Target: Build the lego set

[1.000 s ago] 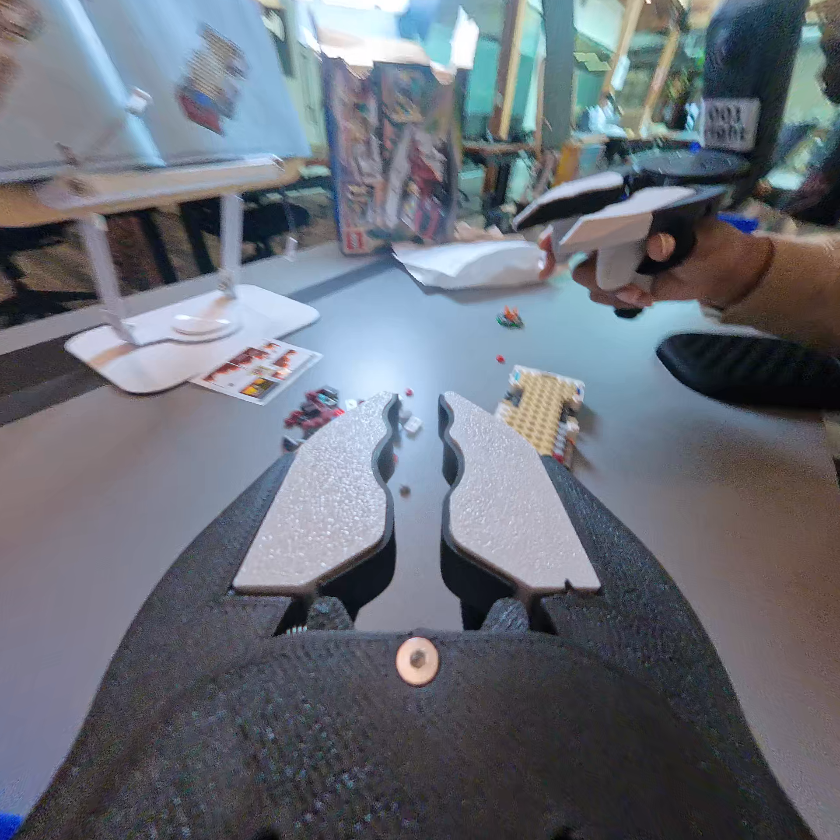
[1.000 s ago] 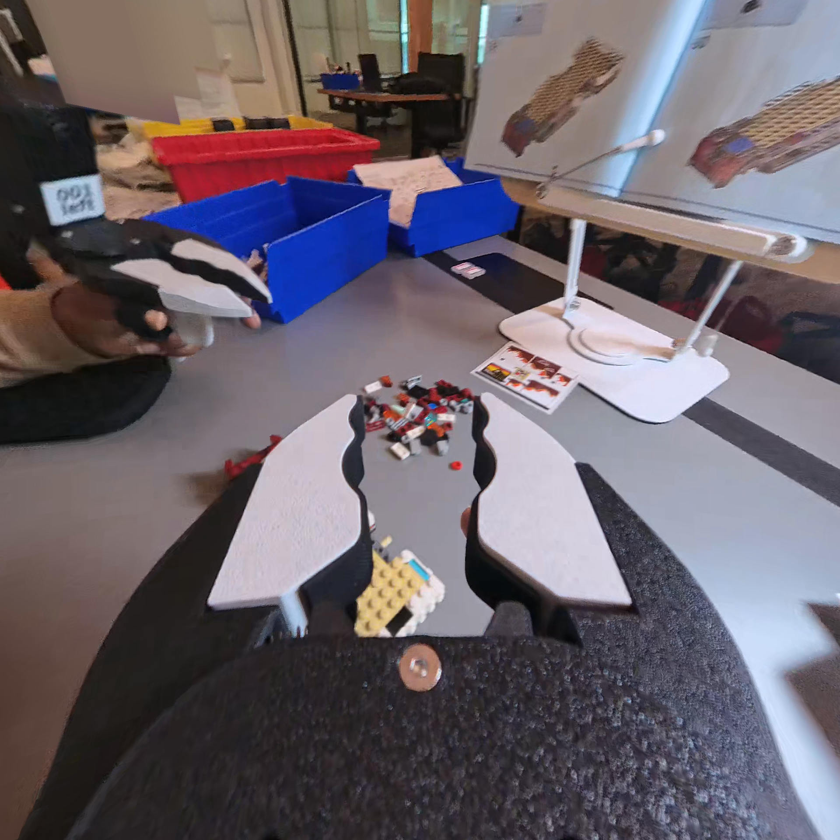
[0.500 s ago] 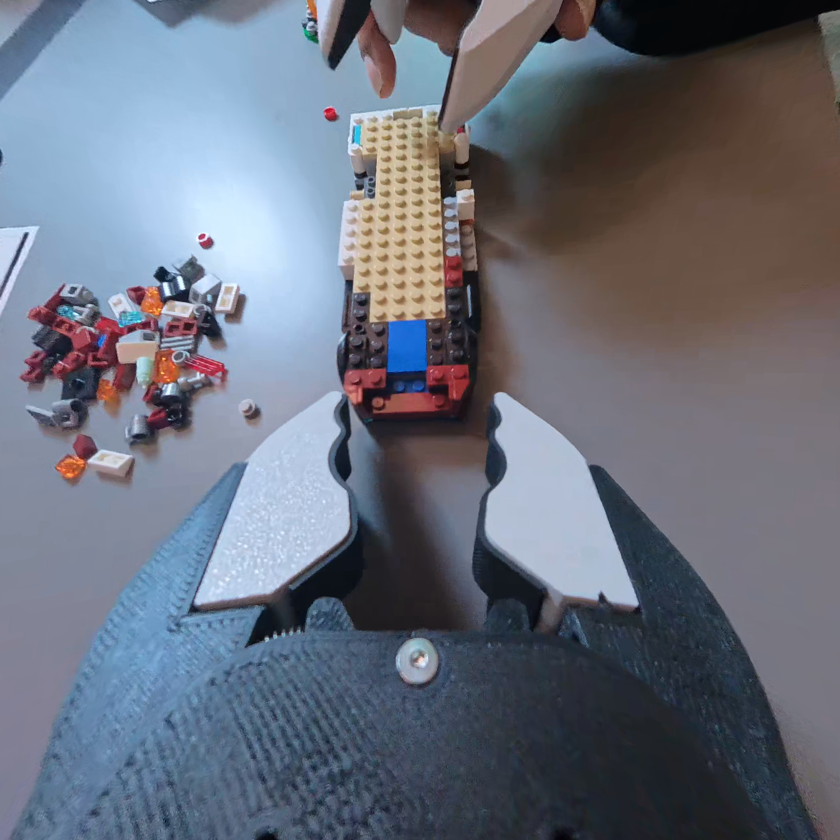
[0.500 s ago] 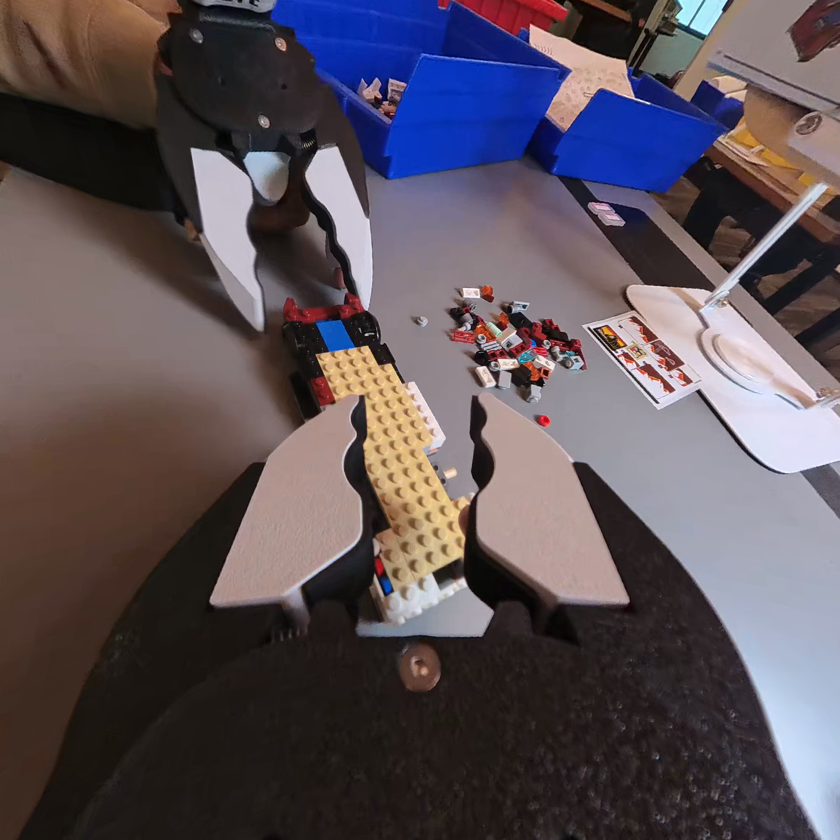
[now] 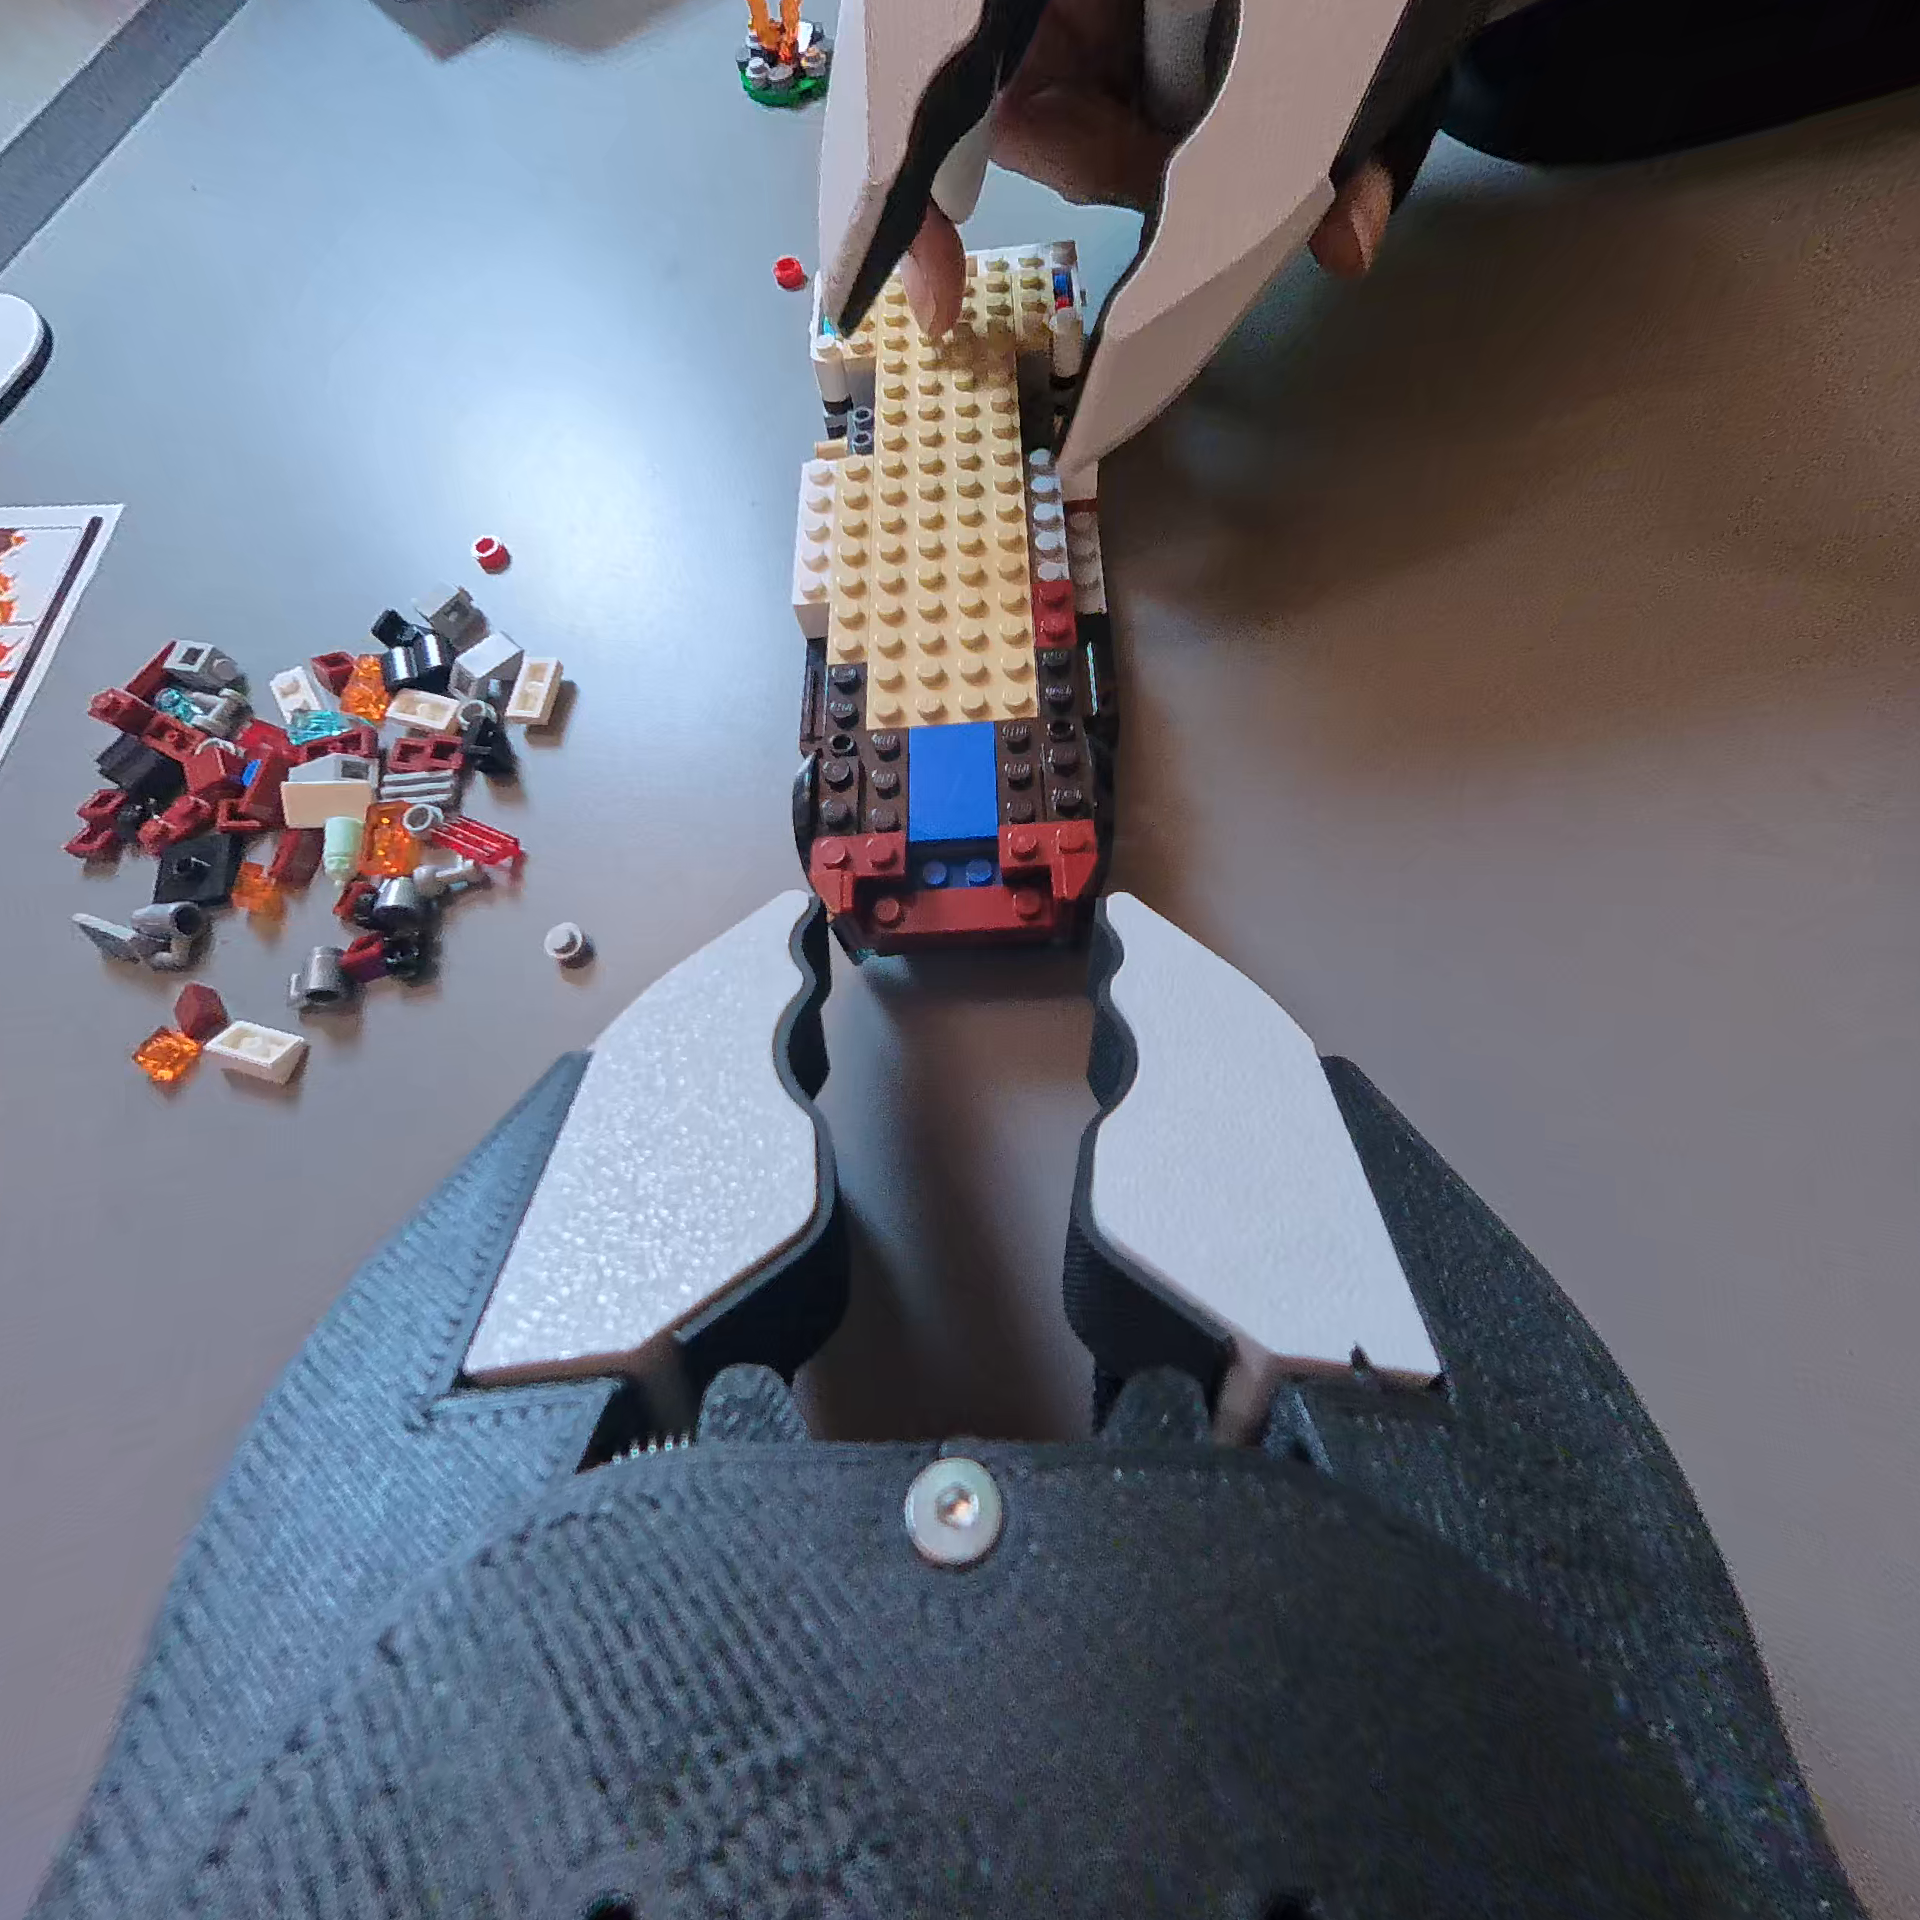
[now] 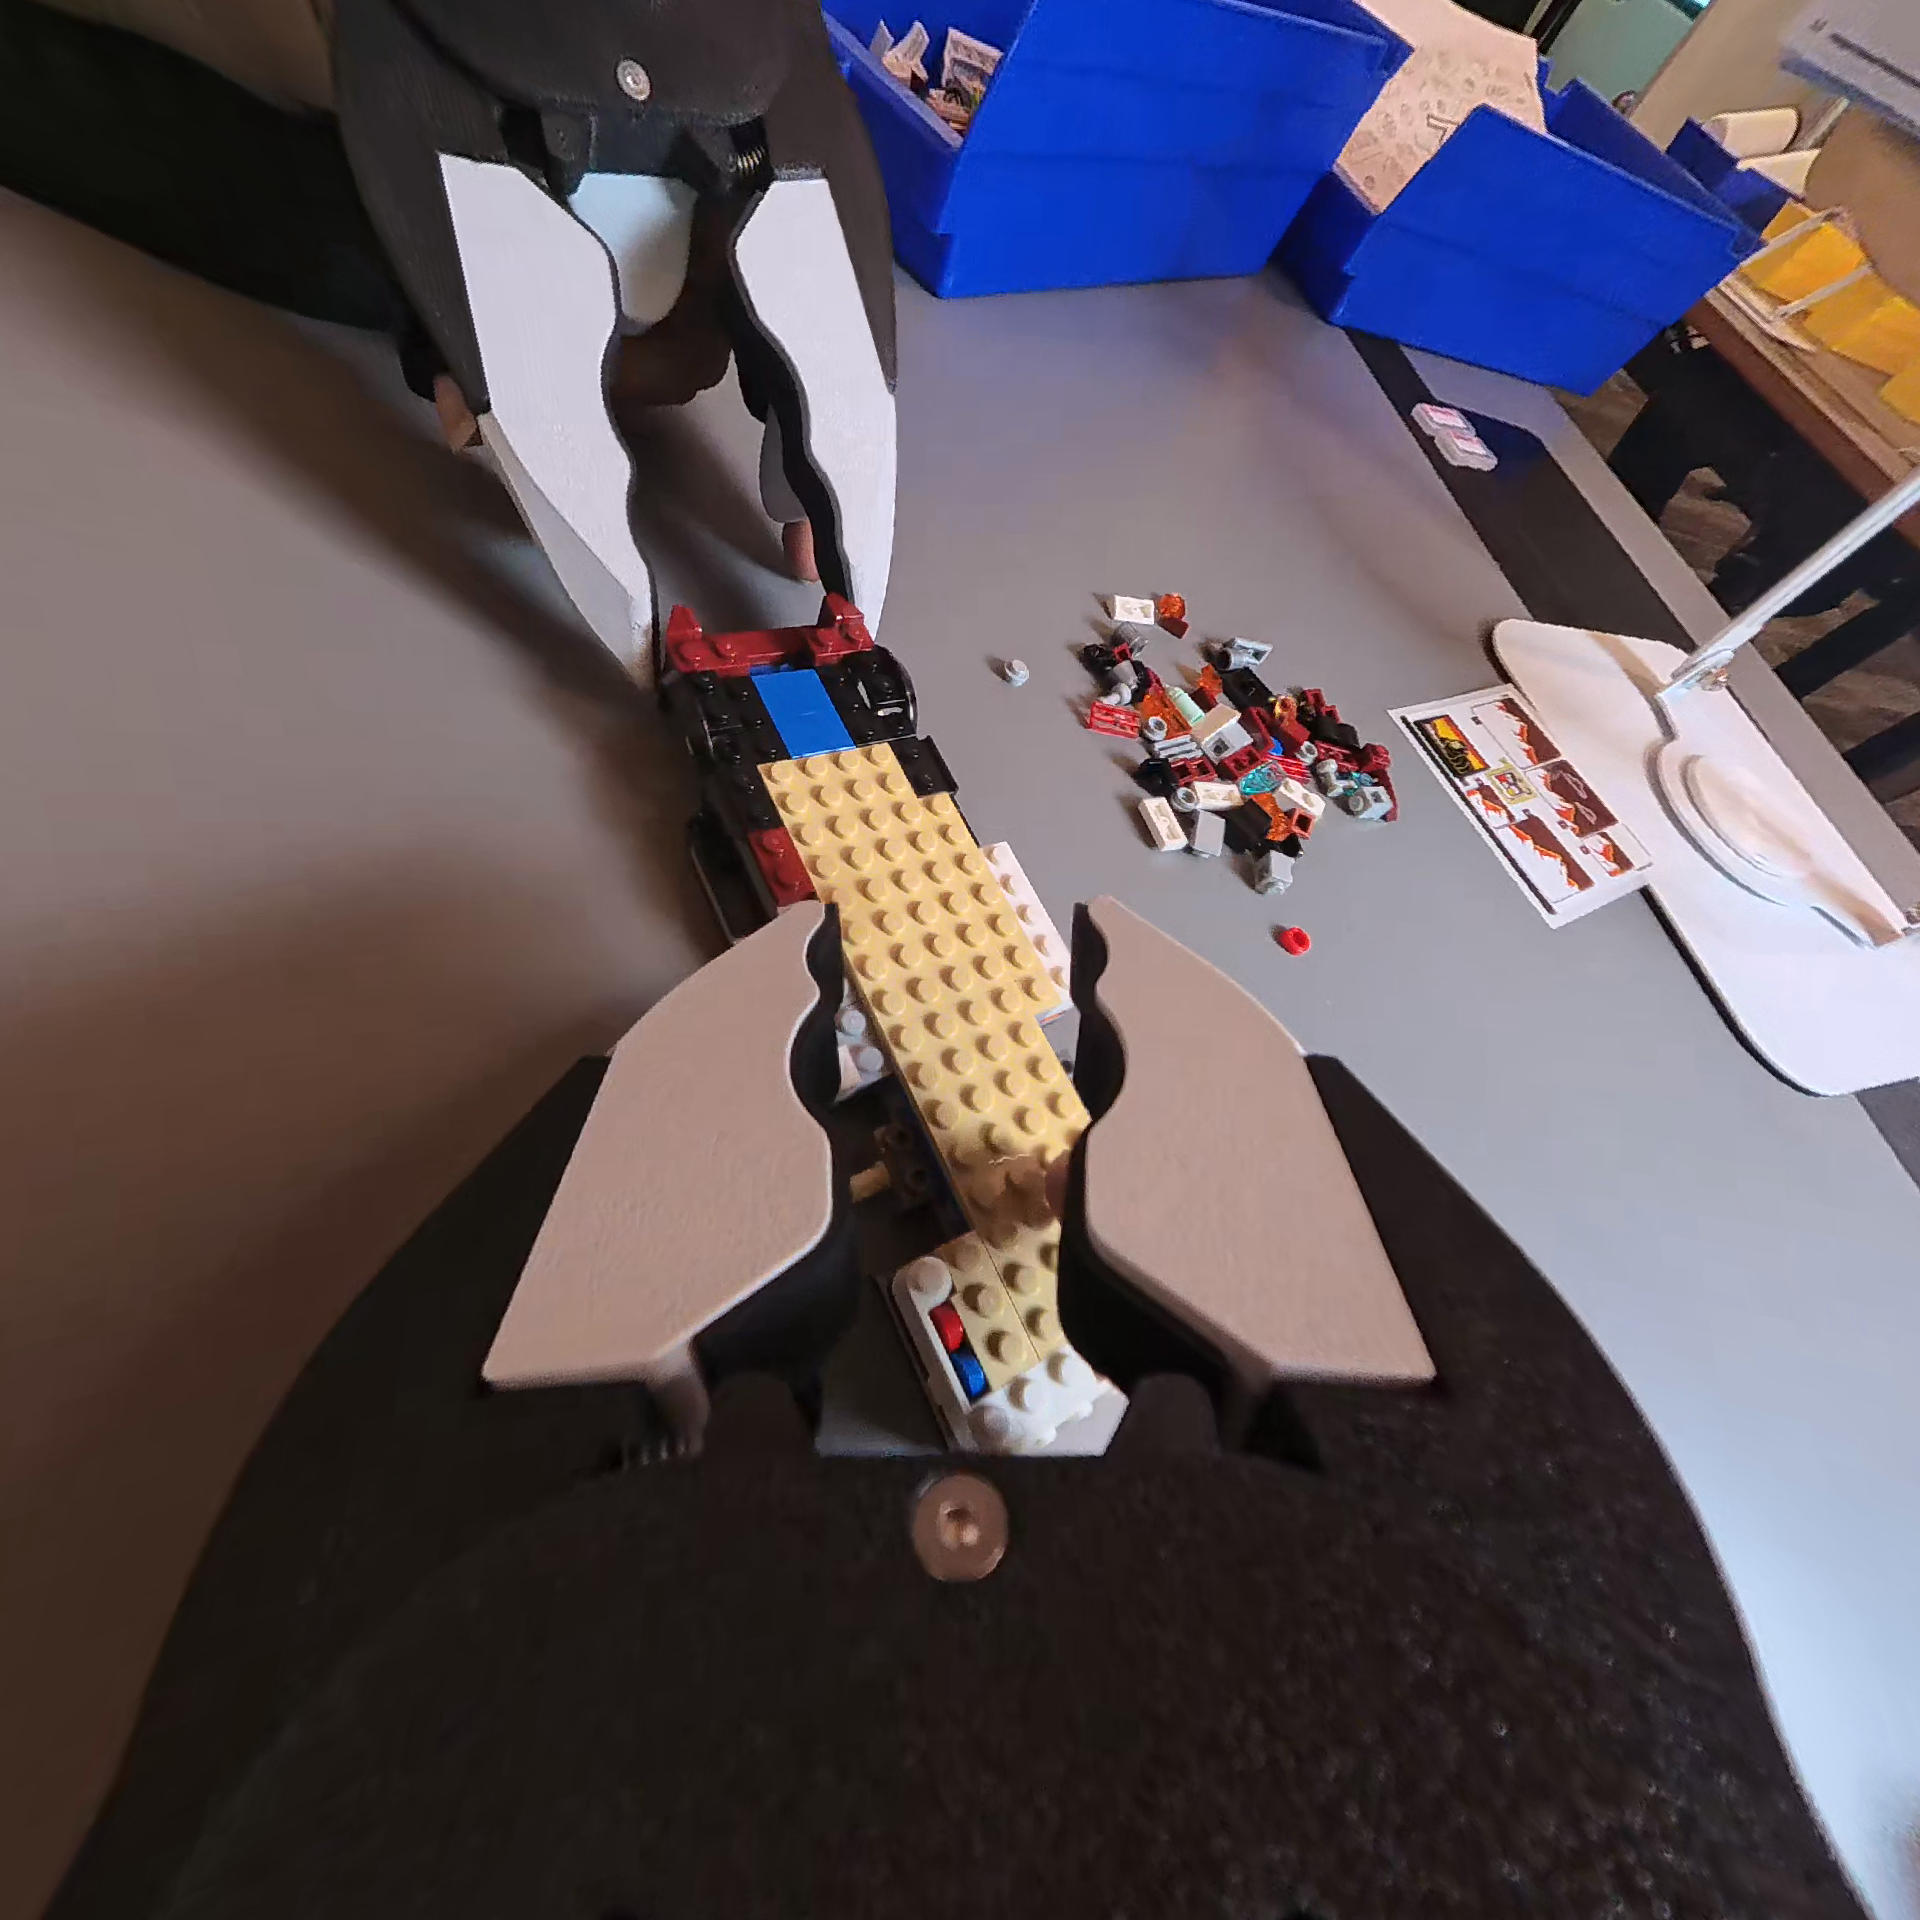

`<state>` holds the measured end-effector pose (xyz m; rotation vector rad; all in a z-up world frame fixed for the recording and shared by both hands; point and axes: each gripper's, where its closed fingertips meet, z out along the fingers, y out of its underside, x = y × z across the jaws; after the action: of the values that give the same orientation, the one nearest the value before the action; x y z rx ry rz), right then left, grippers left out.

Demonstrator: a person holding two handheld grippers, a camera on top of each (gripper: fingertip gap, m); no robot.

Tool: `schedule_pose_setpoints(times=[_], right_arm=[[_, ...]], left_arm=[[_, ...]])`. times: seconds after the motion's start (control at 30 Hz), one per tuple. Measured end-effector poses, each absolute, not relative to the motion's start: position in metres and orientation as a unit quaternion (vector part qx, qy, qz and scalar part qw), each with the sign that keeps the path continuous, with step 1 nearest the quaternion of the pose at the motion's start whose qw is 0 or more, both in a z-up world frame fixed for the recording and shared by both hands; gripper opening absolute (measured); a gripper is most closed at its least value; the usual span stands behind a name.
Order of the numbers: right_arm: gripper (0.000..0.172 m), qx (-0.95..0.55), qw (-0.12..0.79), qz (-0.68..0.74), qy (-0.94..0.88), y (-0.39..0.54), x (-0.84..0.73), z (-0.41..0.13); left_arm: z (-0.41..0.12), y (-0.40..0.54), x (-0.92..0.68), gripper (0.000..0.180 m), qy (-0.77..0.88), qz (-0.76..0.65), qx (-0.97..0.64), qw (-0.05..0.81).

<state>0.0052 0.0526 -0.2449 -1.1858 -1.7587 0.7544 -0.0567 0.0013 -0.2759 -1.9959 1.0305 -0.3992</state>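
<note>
A long brick model [image 5: 935, 582] with a tan studded top, a blue tile and a dark red end lies on the grey table [image 5: 1455, 831]. My left gripper [image 5: 961, 920] is shut on its dark red end, one fingertip against each side. The right wrist view shows this gripper [image 6: 758, 629] at the model's far end. My right gripper [image 6: 951, 920] is shut on the model's [image 6: 914, 935] other end, which has white bricks. In the left wrist view it [image 5: 956, 395] straddles that end, and a person's finger [image 5: 935, 281] rests on the tan plate.
A pile of small loose bricks [image 5: 312, 790] lies left of the model, also seen in the right wrist view [image 6: 1236, 748]. A sticker sheet [image 6: 1517, 800] and a white stand base [image 6: 1766, 883] lie beyond it. Blue bins [image 6: 1122, 135] stand at the back. My hands' fingertips stand some 10 cm from each other.
Both grippers came down from above the table to the model. The left one opened wide, then closed onto the dark red end. The right one narrowed slightly around the white end.
</note>
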Motion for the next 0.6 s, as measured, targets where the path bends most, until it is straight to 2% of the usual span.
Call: schedule_pose_setpoints(times=[0.33, 0.43, 0.6], right_arm=[[0.042, -0.463, 0.438, 0.279, -0.718, 0.0501, 0.0058, -0.2487], [0.042, -0.461, 0.439, 0.278, -0.719, 0.0505, 0.0063, -0.2492], [0.040, -0.461, 0.452, 0.270, -0.714, 0.0565, 0.0072, -0.2477]], left_arm=[[-0.2751, 0.0023, -0.0616, 0.053, 0.422, -0.161, -0.782, 0.429], [-0.2733, 0.0031, -0.0625, 0.045, 0.420, -0.159, -0.781, 0.434], [-0.2725, 0.0040, -0.0626, 0.044, 0.412, -0.156, -0.786, 0.433]])
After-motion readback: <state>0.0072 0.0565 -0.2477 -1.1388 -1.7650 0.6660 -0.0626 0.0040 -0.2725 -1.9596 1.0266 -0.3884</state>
